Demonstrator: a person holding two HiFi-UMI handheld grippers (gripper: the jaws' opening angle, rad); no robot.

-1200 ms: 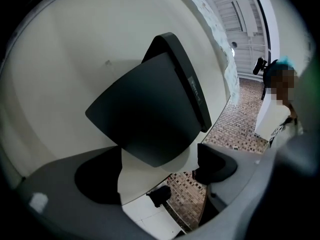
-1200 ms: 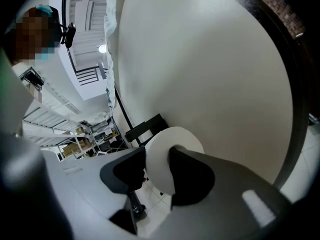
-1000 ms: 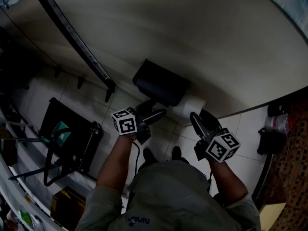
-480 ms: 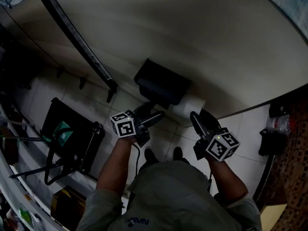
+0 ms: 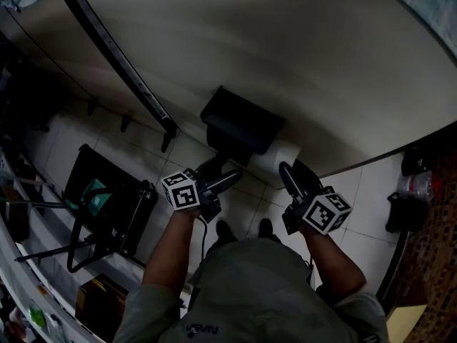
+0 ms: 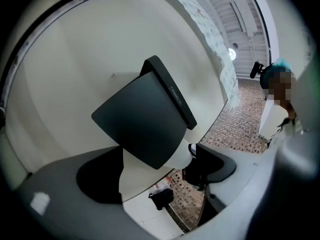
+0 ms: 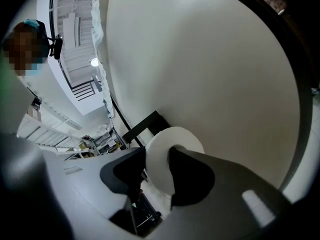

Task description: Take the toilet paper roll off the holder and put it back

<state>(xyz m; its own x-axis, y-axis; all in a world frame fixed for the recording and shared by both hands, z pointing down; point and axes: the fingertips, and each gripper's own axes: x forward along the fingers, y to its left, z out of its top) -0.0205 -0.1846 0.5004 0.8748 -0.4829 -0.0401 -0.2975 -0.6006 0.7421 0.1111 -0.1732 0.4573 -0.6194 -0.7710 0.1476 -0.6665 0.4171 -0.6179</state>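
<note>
Right gripper (image 7: 159,173) clamps the toilet paper roll (image 7: 172,139), axis level along the wall (image 7: 210,59); left gripper (image 6: 155,176) gapes

roll (image 5: 283,157) right of holder (image 5: 239,122), holder on wall (image 5: 300,56)

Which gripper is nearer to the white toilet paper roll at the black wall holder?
Right. The right gripper has its jaws clamped on the white toilet paper roll; the left gripper hangs open just short of it, below the black holder.

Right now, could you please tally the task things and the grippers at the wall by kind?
Toilet paper roll: 1
Black holder: 1
Grippers: 2, the left gripper and the right gripper
Total: 4
</note>
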